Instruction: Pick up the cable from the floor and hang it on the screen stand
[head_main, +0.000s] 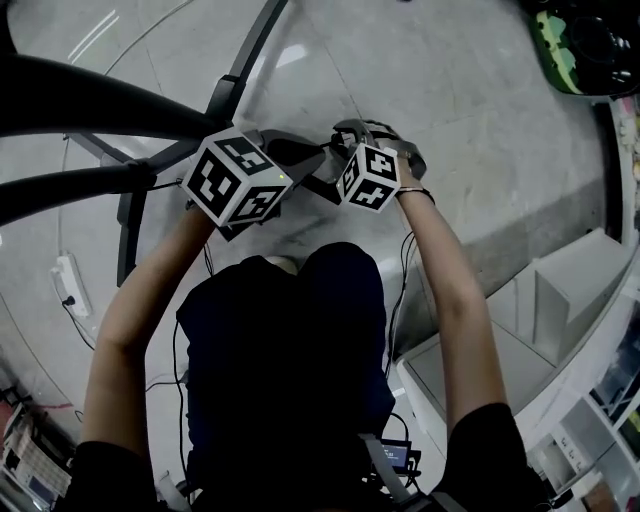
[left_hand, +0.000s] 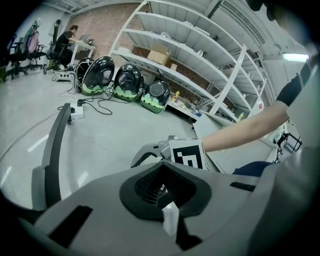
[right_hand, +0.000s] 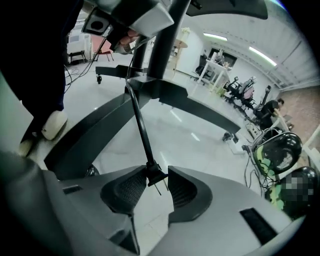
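A black cable (right_hand: 140, 120) runs taut between my two grippers. Its plug (right_hand: 155, 176), prongs toward the camera, sits between the pads of my right gripper (right_hand: 150, 192), which is shut on it. The cable rises to my left gripper (left_hand: 162, 189), whose jaws are closed tight on it with only a sliver showing. In the head view both grippers meet above the black screen stand (head_main: 130, 190), the left gripper (head_main: 300, 158) beside the right gripper (head_main: 335, 150). The stand's column (right_hand: 162, 45) and spreading legs (right_hand: 200, 105) stand just beyond the plug.
A white power strip (head_main: 68, 282) with cords lies on the floor left of the stand. Green and black round cases (left_hand: 125, 82) line the white shelving (left_hand: 200, 55). More white shelves (head_main: 560, 300) stand at my right. My shoe (right_hand: 52, 125) rests by a stand leg.
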